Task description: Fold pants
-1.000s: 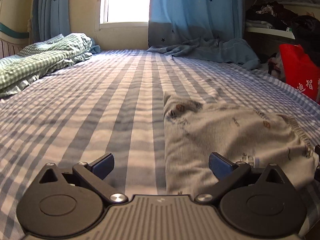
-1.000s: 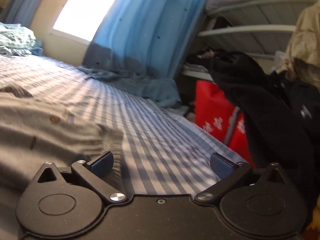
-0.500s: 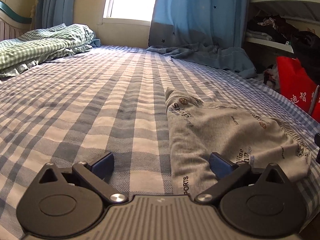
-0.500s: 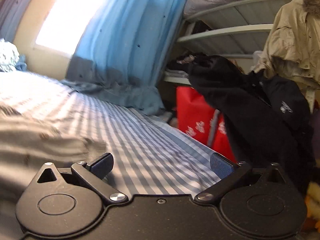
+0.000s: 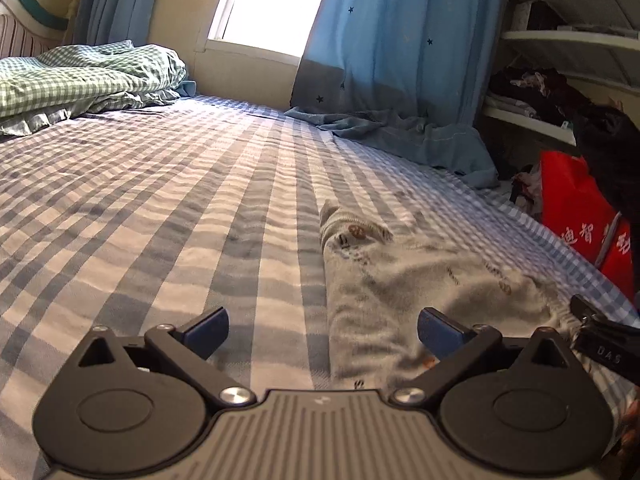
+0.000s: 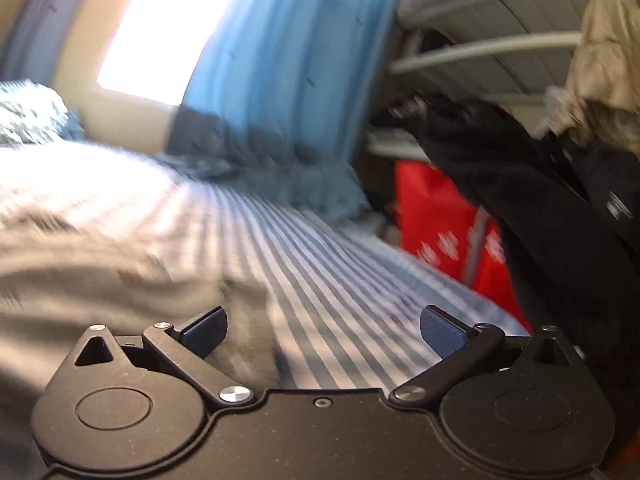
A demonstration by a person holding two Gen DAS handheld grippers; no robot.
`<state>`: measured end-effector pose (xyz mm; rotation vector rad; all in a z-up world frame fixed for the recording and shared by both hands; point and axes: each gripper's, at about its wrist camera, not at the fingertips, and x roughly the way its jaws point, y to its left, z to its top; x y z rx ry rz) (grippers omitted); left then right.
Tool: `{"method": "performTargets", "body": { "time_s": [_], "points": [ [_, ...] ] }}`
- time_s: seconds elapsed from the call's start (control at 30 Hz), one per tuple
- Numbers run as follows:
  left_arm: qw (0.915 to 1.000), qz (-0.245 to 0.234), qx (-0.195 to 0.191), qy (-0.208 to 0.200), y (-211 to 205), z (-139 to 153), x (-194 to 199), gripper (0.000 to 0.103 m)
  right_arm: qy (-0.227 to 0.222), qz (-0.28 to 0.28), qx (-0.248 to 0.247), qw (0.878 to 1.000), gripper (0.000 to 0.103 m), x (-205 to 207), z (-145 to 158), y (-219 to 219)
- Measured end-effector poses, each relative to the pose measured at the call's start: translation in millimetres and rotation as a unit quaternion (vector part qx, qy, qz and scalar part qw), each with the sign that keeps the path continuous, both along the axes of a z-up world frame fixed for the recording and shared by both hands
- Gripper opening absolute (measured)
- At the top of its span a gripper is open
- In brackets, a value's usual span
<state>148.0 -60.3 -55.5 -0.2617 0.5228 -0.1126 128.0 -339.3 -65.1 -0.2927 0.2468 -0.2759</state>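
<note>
Grey printed pants (image 5: pixel 404 288) lie folded on the blue checked bed sheet (image 5: pixel 160 208), right of centre in the left wrist view. My left gripper (image 5: pixel 323 332) is open and empty, just above the pants' near left edge. My right gripper (image 6: pixel 324 332) is open and empty over the sheet; the pants (image 6: pixel 100 280) lie to its left, blurred. A part of the right gripper (image 5: pixel 604 340) shows at the pants' right end in the left wrist view.
A green checked quilt (image 5: pixel 88 76) lies bunched at the far left. A blue curtain (image 5: pixel 400 60) hangs onto the bed's far end. A red bag (image 5: pixel 580 216), dark clothes (image 6: pixel 540 208) and shelves (image 6: pixel 500 52) stand off the bed's right edge.
Both grippers stay open and empty. The left view has shifted slightly, with the pants a bit lower and nearer. The right view has swung, now motion-blurred, and sits closer to the pants.
</note>
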Motion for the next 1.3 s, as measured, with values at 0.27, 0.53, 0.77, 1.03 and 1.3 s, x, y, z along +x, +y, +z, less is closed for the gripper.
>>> {"method": "performTargets", "body": {
  "time_s": [0.27,0.53,0.77,1.03,1.3],
  "points": [
    [0.9987,-0.032,0.018,0.037,-13,-12,37,0.103,0.083,0.101,-0.070,0.989,0.102,49,-10,45],
    [0.9986,-0.043,0.016,0.028,-15,-15,33,0.103,0.091,0.104,-0.057,0.989,0.102,52,-20,48],
    [0.9988,-0.038,-0.028,0.016,-4,-17,31,0.103,0.072,0.098,-0.073,0.990,0.102,48,-23,49],
    [0.9990,-0.035,-0.024,0.015,-6,-17,31,0.103,0.050,0.089,-0.095,0.990,0.102,42,-25,53],
    [0.9989,-0.035,-0.028,0.015,-6,-17,31,0.103,0.060,0.111,-0.067,0.990,0.102,42,-21,45]
  ]
}}
